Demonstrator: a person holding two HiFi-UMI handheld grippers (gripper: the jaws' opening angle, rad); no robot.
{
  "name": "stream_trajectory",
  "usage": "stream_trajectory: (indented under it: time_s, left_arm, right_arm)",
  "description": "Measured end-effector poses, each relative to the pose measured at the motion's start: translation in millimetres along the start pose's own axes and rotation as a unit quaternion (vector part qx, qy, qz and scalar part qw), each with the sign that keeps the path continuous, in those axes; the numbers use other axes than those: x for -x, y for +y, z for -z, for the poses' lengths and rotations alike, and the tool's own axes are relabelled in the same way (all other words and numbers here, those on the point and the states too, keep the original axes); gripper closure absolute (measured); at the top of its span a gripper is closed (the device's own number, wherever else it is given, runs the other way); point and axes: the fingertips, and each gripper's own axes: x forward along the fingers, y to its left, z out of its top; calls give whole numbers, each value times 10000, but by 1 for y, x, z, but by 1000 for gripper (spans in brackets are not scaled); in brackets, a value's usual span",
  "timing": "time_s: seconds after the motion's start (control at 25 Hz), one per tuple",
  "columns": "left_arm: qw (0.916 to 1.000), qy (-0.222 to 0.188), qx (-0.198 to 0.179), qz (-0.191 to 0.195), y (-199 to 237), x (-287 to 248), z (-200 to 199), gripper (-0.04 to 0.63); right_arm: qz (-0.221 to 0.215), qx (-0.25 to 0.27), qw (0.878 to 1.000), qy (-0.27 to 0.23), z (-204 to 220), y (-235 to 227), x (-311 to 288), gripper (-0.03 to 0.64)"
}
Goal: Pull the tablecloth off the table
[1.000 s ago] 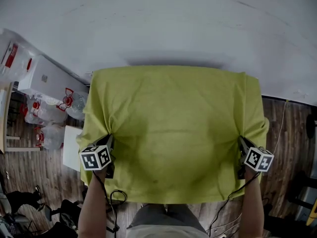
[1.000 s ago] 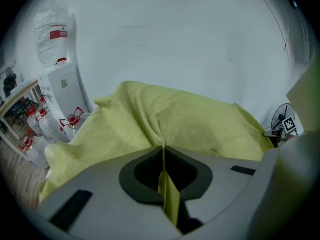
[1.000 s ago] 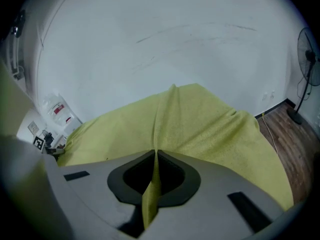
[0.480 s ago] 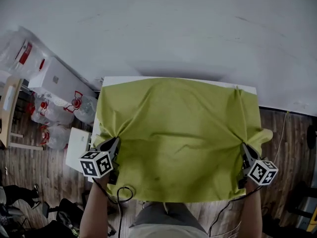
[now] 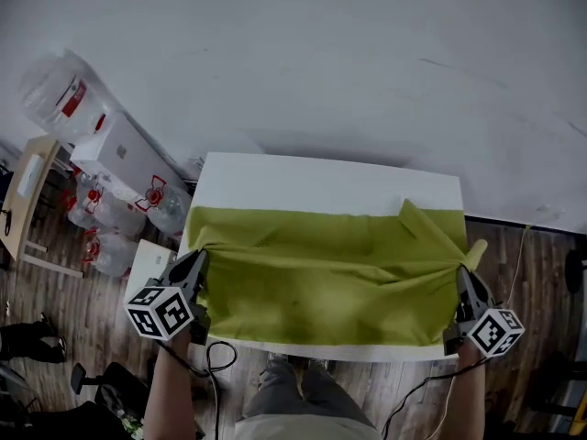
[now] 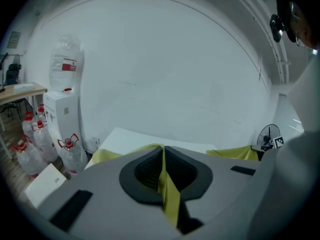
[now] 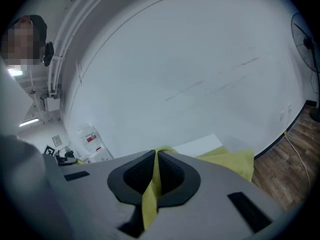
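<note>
A yellow-green tablecloth [image 5: 321,282] lies bunched over the near half of a white table [image 5: 321,181], whose far half is bare. My left gripper [image 5: 199,262] is shut on the cloth's left edge, and a strip of tablecloth [image 6: 167,194] runs between its pads. At the right edge my right gripper [image 5: 461,278] is shut on the cloth as well, with a fold of tablecloth [image 7: 150,194] pinched in it. The cloth's far right corner is folded over toward me. Both grippers are lifted and aimed slightly downward.
Several water bottles [image 5: 115,246] and a white dispenser [image 5: 124,159] stand on the wooden floor left of the table, with a wooden desk [image 5: 27,186] farther left. A white wall [image 5: 303,53] runs behind the table. A fan [image 6: 269,134] stands at the right.
Both grippers rose and drew the cloth toward me. It slid off the table's far half, which now shows white, and bunched up in folds.
</note>
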Motion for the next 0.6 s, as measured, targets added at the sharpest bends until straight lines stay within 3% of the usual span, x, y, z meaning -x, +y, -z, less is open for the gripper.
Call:
stream_trajectory:
  time_s: [0.6]
  left_arm:
    - [9913, -1247, -430, -1, -23, 103, -95, 568]
  right_arm:
    - [-141, 563, 9884, -1405, -101, 67, 109, 586]
